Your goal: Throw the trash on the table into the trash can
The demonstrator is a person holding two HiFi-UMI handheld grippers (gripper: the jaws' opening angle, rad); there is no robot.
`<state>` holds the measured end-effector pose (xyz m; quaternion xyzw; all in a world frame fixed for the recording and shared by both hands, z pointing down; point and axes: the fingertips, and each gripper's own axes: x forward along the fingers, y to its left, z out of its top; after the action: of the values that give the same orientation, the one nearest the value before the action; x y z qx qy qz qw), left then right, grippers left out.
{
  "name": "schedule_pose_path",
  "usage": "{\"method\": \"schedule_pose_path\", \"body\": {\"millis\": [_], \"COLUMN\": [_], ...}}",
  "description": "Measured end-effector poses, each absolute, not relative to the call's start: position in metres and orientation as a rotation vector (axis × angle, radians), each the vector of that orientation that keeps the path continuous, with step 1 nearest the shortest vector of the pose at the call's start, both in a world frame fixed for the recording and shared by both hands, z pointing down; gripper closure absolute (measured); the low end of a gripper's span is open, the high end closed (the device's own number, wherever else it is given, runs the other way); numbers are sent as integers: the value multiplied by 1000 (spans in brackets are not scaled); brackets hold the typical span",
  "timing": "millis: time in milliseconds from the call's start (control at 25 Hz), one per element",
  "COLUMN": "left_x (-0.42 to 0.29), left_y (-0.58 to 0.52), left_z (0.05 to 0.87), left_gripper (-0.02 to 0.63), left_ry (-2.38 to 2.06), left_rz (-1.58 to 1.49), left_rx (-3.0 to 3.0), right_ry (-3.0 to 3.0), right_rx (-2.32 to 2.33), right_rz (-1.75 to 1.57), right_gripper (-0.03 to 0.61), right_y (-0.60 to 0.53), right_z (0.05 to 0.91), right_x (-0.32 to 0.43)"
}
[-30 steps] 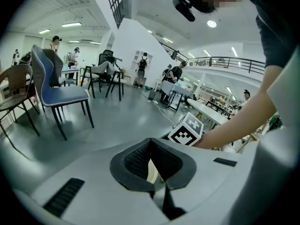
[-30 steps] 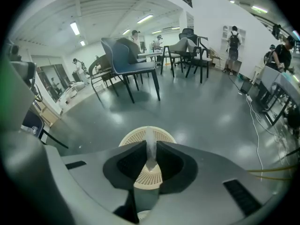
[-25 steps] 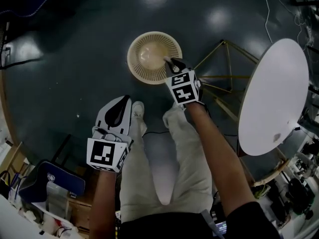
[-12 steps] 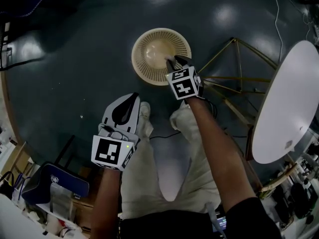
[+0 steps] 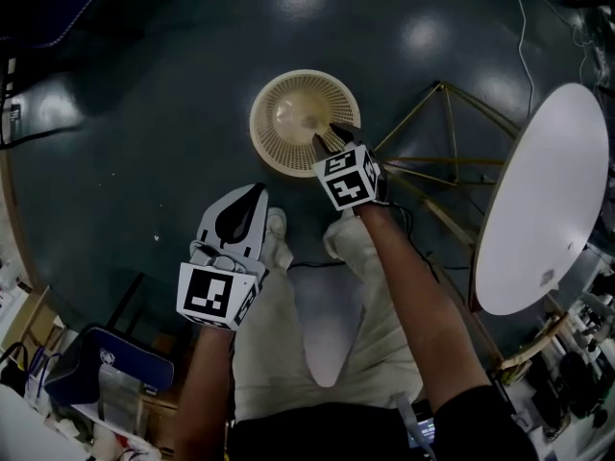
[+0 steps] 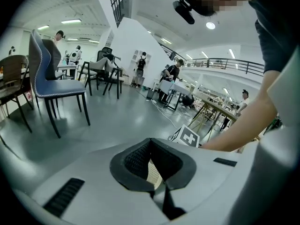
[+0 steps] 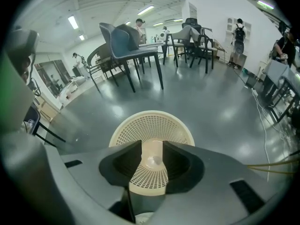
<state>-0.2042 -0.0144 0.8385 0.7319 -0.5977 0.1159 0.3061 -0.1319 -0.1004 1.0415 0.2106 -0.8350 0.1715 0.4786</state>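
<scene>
The trash can (image 5: 288, 113), a cream lattice basket, stands on the dark floor ahead of the person's feet. My right gripper (image 5: 332, 135) hangs over its near rim, pointing down into it. Its jaws have just been opening and now stand apart with nothing between them. In the right gripper view, my right gripper (image 7: 152, 145) frames the trash can (image 7: 152, 125), with a small pale lump (image 7: 154, 160) lying on its bottom. My left gripper (image 5: 260, 189) is lower left, above the person's left leg, its jaws meeting at the tips with nothing held. The left gripper view shows my left gripper (image 6: 151, 140) the same way.
A round white table (image 5: 543, 190) on gold legs (image 5: 437, 161) stands to the right of the trash can. A blue chair (image 5: 96, 363) and boxes sit at the lower left. A cable (image 5: 524, 27) runs over the floor at the top right.
The right gripper's jaws have spread apart over the trash can. Both grippers have stayed almost in place.
</scene>
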Motion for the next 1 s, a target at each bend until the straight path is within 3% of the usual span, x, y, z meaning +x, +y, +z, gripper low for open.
{"method": "schedule_pose_path", "body": {"millis": [120,480,1000], "left_x": [-209,-214,-217], "left_y": [-16,-15,15], "left_z": [824,728,590], "left_gripper": [606,606,606], "left_ry": [-1582,-1594,-1596], "left_rz": [299,250,233], "left_rx": [1949,1991,2034], "right_ry": [-2039,-2103,-2248], "right_rx": [502,547,602], "right_rz": [407,418,375], "right_gripper": [435,541,559], "right_y": [-96,-87,-55], "right_z": [1021,900,702], "right_x": [-133,-147,-152]}}
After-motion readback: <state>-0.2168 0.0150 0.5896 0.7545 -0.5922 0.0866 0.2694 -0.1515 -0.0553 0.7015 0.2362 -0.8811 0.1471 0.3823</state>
